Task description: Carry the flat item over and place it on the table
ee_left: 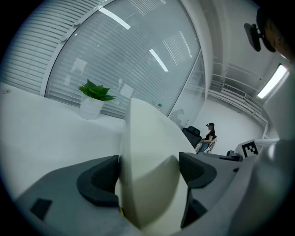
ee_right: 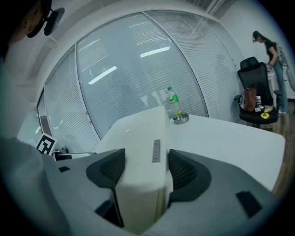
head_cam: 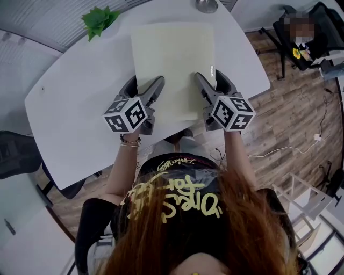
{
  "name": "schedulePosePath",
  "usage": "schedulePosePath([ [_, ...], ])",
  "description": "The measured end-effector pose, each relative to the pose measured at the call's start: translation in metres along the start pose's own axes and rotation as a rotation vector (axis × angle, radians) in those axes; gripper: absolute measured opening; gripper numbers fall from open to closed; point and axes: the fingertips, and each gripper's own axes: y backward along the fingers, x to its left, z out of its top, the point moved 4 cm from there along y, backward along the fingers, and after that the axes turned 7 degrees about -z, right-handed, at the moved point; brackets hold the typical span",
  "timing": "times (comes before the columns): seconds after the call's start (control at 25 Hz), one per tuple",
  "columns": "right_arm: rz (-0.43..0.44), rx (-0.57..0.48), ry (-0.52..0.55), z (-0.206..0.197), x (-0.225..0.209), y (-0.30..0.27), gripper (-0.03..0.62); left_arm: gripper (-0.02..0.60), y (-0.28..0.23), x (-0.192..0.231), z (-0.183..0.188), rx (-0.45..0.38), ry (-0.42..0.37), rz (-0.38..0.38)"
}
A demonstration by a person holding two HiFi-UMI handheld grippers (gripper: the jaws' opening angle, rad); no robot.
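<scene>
Head view, left to right: a green plant (head_cam: 99, 20) stands at the far left of the white table (head_cam: 64, 113). The left gripper (head_cam: 145, 86) sits at the near left edge of the flat item (head_cam: 172, 59), a pale cream sheet spread over the middle of the table top. The right gripper (head_cam: 211, 80) holds the same sheet at its near right edge. Whether the sheet rests on the table or is held just clear of it cannot be told. A metal dish (head_cam: 207, 5) stands at the table's far edge, beyond the sheet. A black office chair (head_cam: 301, 37) is on the wood floor (head_cam: 290, 118) at the far right, well apart from the table.

Left gripper view: the jaws are closed on the sheet's edge, both dark pads (ee_left: 99, 177) pressed against it, and the sheet bows between them.

Right gripper view: the jaws are likewise clamped on the sheet, a pad (ee_right: 184, 170) against each face. A small grey tag (ee_right: 156, 150) shows on the sheet's edge between them. A green-capped bottle (ee_right: 174, 102) stands behind the dish.
</scene>
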Motion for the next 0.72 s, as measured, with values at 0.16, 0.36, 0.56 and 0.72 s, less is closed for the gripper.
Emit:
schedulePosePath([
  [0.16, -0.011, 0.028, 0.0, -0.002, -0.003, -0.006, 0.304, 0.408, -0.006, 0.005, -0.001, 0.036, 0.025, 0.009],
  [0.36, -0.014, 0.065, -0.014, -0.005, -0.004, -0.012, 0.304, 0.408, -0.01, 0.01, -0.004, 0.069, 0.044, 0.023],
  [0.56, -0.03, 0.099, -0.015, -0.006, -0.006, -0.017, 0.304, 0.408, -0.014, 0.013, -0.006, 0.099, 0.055, 0.042],
  [0.72, -0.038, 0.12, -0.021, -0.008, -0.008, -0.02, 0.303, 0.408, -0.016, 0.015, -0.007, 0.118, 0.067, 0.048],
])
